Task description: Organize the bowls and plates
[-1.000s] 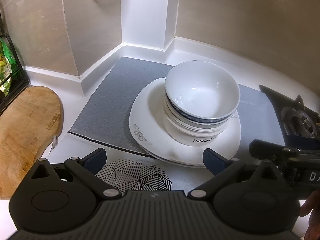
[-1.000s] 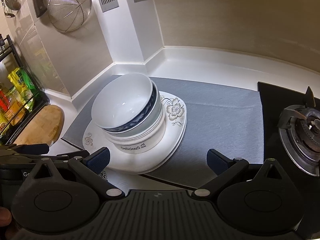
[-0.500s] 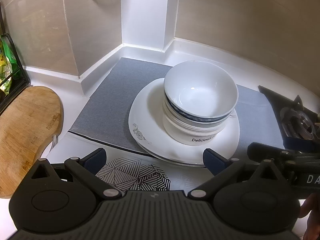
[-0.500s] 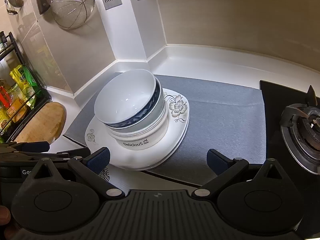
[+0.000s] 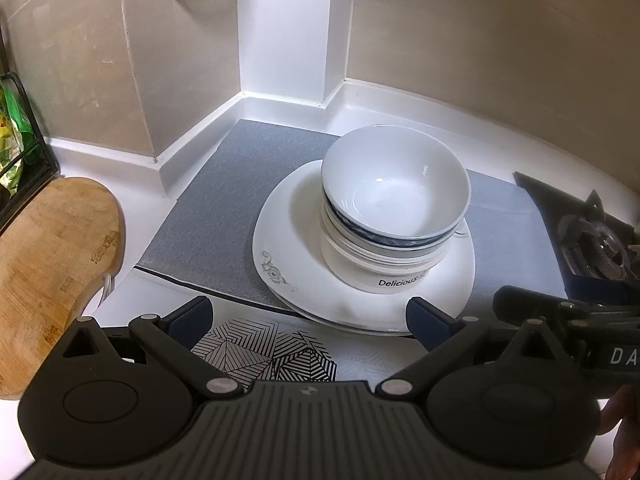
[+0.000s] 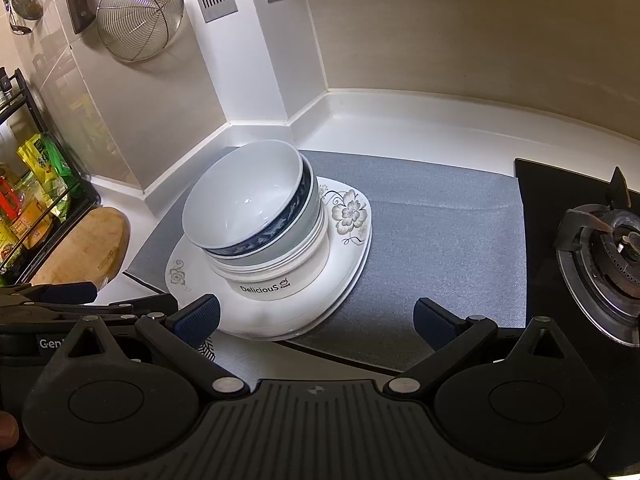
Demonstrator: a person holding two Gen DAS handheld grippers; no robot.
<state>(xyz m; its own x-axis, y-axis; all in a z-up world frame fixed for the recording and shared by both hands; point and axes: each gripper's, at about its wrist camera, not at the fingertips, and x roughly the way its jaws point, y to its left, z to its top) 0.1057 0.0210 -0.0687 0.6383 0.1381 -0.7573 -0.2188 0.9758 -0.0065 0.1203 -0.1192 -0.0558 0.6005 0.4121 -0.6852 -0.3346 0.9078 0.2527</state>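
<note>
Left wrist view. The left hand-held gripper (image 5: 307,316) hangs over the near edge of the white desk (image 5: 380,128), jaws spread wide and empty, its blue pads clear of all crockery. Ahead of it a stack of bowls (image 5: 394,204) stands upright on stacked white plates (image 5: 296,240). The top bowl is plain white inside; the one beneath shows a dark blue patterned band; the lowest visible bowl is lettered "Delicious". The plates carry a grey floral motif near the rim and rest on a grey mat (image 5: 224,208), with their near edge overhanging the mat's front border. A black-and-white geometric sheet (image 5: 264,350) lies on the desk between the gripper and the plates. A wooden cutting board (image 5: 52,264) lies at far left, well apart from the mat. A gas burner (image 5: 596,248) sits at right. Part of the other gripper intrudes at lower right.

Right wrist view. The right hand-held gripper (image 6: 316,316) is likewise released, holding nothing, its left pad just in front of the plate rim without clear contact. The bowl stack sits left of centre on the plates, a large flower print exposed on the far right corner. A wire strainer (image 6: 138,20) hangs on the wall. A rack of packets (image 6: 36,200) stands at left.
</note>
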